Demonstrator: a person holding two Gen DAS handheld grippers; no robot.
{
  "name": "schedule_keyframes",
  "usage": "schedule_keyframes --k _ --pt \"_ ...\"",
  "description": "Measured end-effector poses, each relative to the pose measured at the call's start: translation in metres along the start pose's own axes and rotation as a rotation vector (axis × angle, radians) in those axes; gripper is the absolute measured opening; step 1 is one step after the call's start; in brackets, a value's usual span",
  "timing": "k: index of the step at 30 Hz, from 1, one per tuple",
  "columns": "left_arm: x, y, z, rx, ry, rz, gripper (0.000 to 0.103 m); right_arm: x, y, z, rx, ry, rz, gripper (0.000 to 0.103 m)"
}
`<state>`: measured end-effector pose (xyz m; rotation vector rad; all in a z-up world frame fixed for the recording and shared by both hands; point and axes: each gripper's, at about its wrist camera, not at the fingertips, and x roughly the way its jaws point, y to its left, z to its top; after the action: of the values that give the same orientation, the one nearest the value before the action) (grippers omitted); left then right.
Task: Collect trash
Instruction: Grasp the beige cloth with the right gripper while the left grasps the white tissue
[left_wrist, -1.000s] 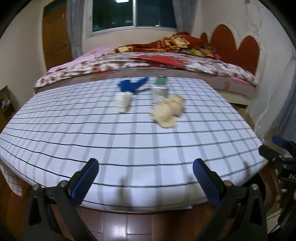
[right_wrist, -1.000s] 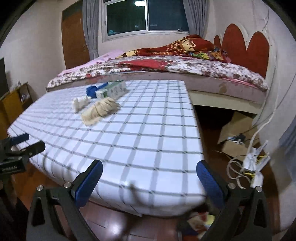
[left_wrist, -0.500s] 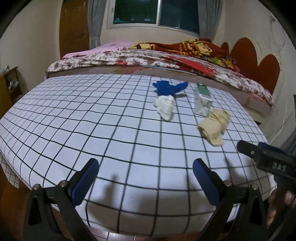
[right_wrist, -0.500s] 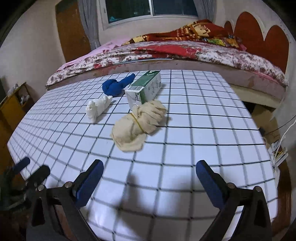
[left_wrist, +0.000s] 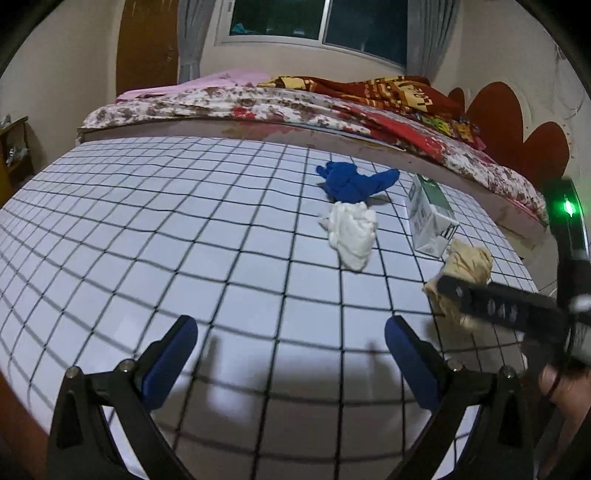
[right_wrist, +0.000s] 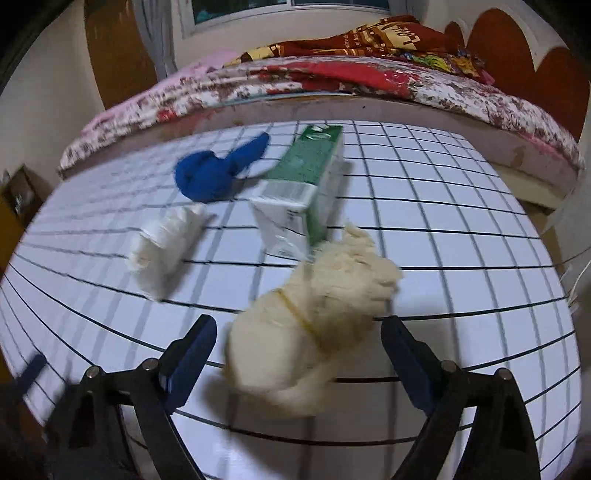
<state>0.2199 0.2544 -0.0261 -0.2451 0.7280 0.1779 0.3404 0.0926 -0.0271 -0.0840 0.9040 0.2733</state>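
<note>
Your right gripper (right_wrist: 299, 363) is spread wide, with the cream cloth bundle (right_wrist: 314, 314) lying on the checked table (right_wrist: 461, 229) between its jaws, ungripped. Your left gripper (left_wrist: 291, 363) is also wide open, holding nothing. Beyond lie the white wad (right_wrist: 166, 245), the carton (right_wrist: 299, 192) and the blue cloth (right_wrist: 214, 171).

The tabletop (left_wrist: 155, 229) lies bare on the left, open for passing. Toward the right, a blue rag (right_wrist: 214, 171), white wad (right_wrist: 162, 247), carton (right_wrist: 301, 192) and beige bundle (right_wrist: 314, 317) crowd close. The bundle sits between the right gripper's (right_wrist: 299, 358) spread fingers; the carton touches its far end.
</note>
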Motion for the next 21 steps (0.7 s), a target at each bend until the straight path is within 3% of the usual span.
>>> schedule_keyframes --k 4,7,9,16,17,19,20,21 --pt "0.016 -0.017 0.008 0.032 0.01 -0.033 0.101 0.001 -0.035 -0.002 0.011 -0.001 -0.011 0.072" --pt "0.027 -0.029 0.021 0.055 0.009 -0.046 0.098 0.007 -0.049 0.006 0.019 0.002 0.012 0.059" --pt "0.038 -0.036 0.031 0.07 0.023 -0.054 0.089 0.01 -0.055 0.012 0.021 0.003 0.032 0.048" --pt "0.072 -0.049 0.051 0.106 0.083 -0.051 0.07 0.019 -0.066 0.025 0.013 0.0 0.085 0.04" --pt "0.076 -0.05 0.051 0.11 0.095 -0.048 0.065 0.019 -0.068 0.025 0.008 -0.002 0.092 0.039" --pt "0.085 -0.049 0.052 0.101 0.139 -0.076 0.044 0.02 -0.069 0.026 -0.011 -0.004 0.124 0.034" --pt "0.084 -0.049 0.052 0.101 0.133 -0.075 0.027 0.02 -0.069 0.026 -0.025 -0.003 0.136 0.024" --pt "0.082 -0.049 0.052 0.104 0.133 -0.079 0.025 0.018 -0.068 0.025 -0.039 -0.006 0.14 0.02"
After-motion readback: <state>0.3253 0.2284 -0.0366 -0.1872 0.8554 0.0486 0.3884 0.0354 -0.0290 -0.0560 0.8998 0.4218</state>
